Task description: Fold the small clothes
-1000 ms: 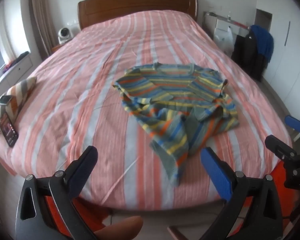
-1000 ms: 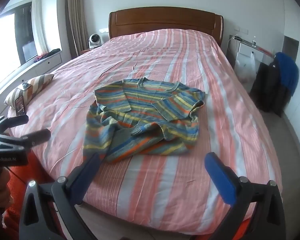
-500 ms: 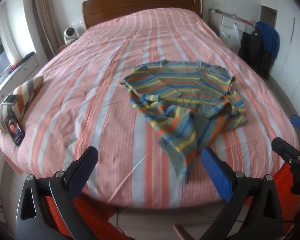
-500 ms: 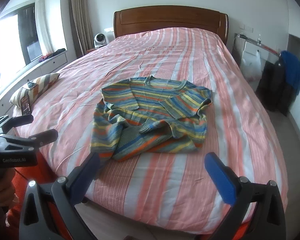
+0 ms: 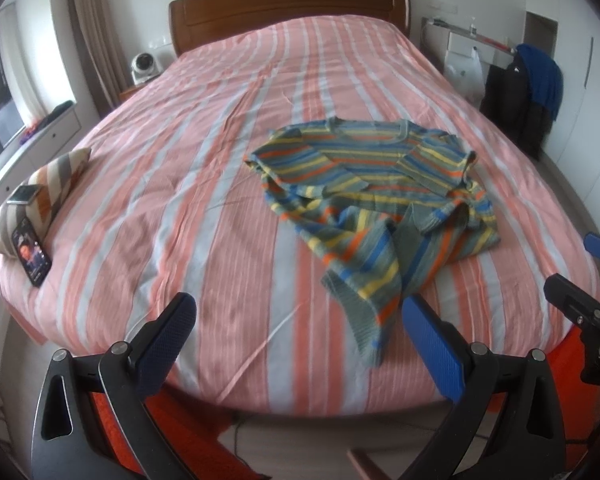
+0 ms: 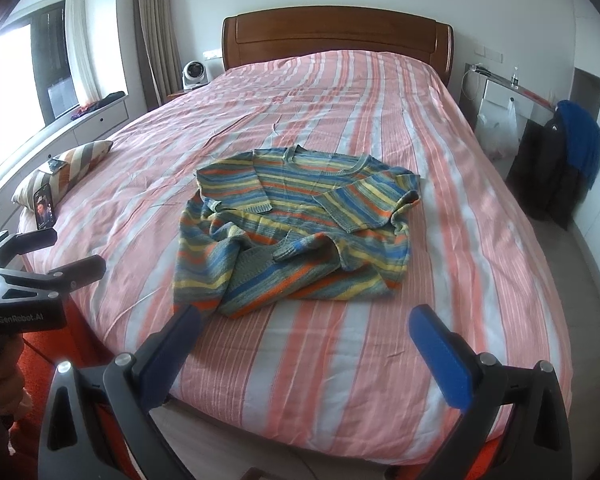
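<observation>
Left wrist view | we are holding left hand-held gripper (image 5: 298,322) released | right hand-held gripper (image 6: 306,330) released | sweater (image 6: 296,232) is lying crumpled on bed (image 6: 452,184)

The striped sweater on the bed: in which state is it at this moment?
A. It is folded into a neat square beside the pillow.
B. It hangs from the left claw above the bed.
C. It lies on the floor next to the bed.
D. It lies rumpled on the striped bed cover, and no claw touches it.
D: the striped sweater lies rumpled on the bed cover, while the left claw and the right claw are both open and short of it.
</observation>
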The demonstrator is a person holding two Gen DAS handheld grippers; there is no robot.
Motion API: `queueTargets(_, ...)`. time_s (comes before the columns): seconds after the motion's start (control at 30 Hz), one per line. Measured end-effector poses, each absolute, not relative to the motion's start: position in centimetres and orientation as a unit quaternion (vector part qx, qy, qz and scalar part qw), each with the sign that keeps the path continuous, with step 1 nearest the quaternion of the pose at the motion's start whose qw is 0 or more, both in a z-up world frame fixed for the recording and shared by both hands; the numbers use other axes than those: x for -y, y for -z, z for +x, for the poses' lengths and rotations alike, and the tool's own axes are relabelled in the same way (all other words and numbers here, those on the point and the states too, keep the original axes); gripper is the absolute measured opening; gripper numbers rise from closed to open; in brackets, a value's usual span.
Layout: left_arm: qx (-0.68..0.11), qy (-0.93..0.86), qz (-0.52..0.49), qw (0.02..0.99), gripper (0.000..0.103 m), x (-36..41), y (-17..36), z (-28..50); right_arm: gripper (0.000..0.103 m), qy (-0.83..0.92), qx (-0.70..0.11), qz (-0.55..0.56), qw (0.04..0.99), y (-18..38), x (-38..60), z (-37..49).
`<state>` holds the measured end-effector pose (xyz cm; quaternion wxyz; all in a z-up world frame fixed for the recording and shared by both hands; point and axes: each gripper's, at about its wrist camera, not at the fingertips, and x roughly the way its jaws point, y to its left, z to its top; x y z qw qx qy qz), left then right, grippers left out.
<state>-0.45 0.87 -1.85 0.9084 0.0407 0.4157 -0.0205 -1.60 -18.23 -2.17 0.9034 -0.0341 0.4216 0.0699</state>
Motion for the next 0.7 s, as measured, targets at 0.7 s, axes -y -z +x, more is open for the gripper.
queueTargets(0.7,-0.417,0.011,0.028,0.908,0.103,-1.47,1.95,-0.91,0.103,-0.067,-0.418,-0.036,0.905,1.98,17.95,-1.96)
